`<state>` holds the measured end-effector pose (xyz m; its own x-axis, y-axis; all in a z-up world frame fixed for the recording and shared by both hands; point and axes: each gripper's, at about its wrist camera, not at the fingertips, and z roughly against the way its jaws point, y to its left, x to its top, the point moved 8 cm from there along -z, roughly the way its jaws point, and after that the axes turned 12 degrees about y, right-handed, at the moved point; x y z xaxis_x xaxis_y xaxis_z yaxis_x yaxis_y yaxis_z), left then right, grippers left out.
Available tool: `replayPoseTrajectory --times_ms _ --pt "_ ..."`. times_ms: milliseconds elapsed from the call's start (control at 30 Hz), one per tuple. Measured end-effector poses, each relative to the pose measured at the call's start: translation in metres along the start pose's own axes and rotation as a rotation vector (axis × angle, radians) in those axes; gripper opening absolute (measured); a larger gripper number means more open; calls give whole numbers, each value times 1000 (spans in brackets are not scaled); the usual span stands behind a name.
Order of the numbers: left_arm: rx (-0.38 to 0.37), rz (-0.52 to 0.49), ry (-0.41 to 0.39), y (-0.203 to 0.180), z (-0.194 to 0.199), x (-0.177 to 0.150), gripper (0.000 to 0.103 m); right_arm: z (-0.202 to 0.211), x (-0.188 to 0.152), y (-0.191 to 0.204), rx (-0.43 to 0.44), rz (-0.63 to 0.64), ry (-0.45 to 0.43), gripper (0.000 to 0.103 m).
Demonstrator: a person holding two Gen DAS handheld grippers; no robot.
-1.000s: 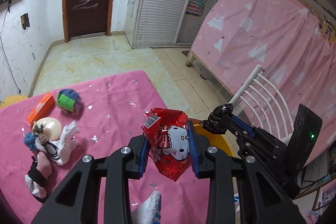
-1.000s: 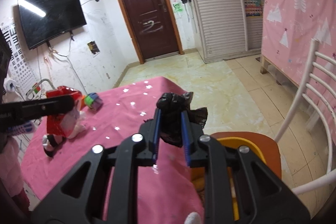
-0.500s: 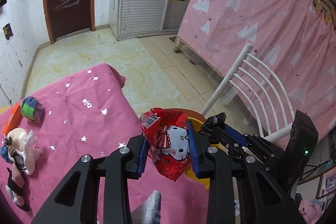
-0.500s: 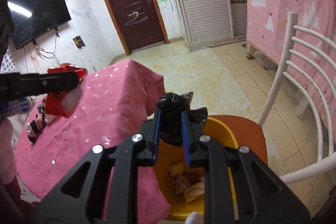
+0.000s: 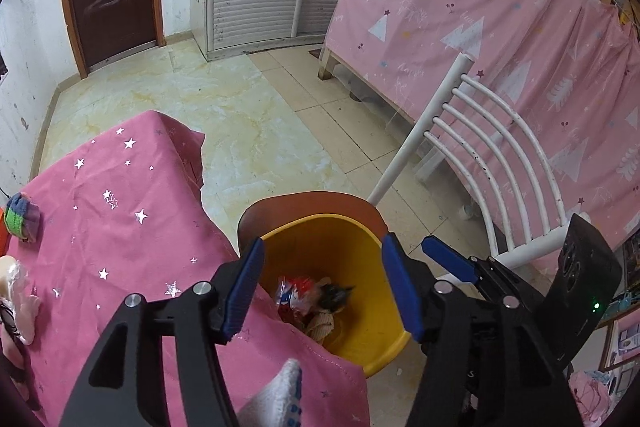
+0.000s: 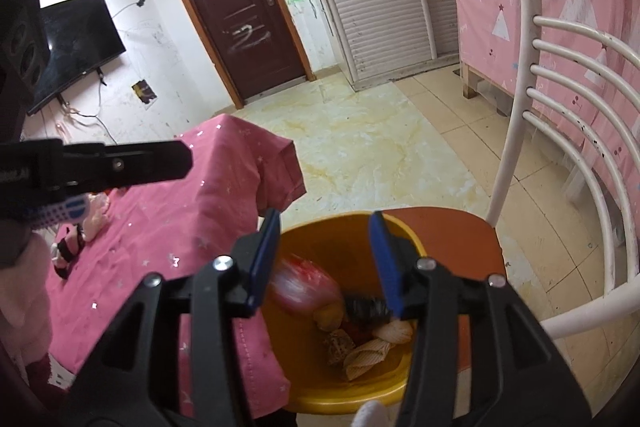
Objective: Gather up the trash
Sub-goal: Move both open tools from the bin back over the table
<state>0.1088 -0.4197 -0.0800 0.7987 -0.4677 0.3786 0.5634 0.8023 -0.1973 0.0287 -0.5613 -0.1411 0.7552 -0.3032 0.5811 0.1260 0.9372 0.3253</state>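
Observation:
A yellow bin (image 5: 360,331) (image 6: 356,379) stands on an orange chair seat (image 6: 452,231) beside the pink-clothed table (image 5: 120,235). My left gripper (image 5: 320,287) is open and empty above the bin. My right gripper (image 6: 324,259) is open and empty above it too; it also shows in the left wrist view (image 5: 452,259). In the bin lie the red Hello Kitty wrapper (image 5: 296,291) (image 6: 304,287), a crumpled black scrap (image 5: 334,297) (image 6: 366,309) and several other scraps (image 6: 368,347).
A white chair back (image 5: 492,163) (image 6: 568,131) rises right of the bin. A knit ball (image 5: 20,217) and a doll (image 6: 76,239) lie on the table's left. A pink bed curtain (image 5: 500,27) fills the right; tiled floor lies beyond.
Both grippers moved right from above the table to above the bin and opened. The red wrapper and the black scrap dropped from the jaws into the bin.

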Motion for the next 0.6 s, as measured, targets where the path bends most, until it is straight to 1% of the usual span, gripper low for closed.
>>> replayPoseTrajectory --times_ms 167,333,467,600 --pt "-7 -6 -10 -2 6 -2 53 1 1 5 4 5 1 45" --pt "-11 1 -29 3 18 -5 53 2 4 23 12 35 -3 45" --pt "-1 16 -59 16 34 -10 53 2 8 41 29 63 -5 45" --pt "-4 53 -86 37 53 -16 53 -2 10 69 51 109 1 45"
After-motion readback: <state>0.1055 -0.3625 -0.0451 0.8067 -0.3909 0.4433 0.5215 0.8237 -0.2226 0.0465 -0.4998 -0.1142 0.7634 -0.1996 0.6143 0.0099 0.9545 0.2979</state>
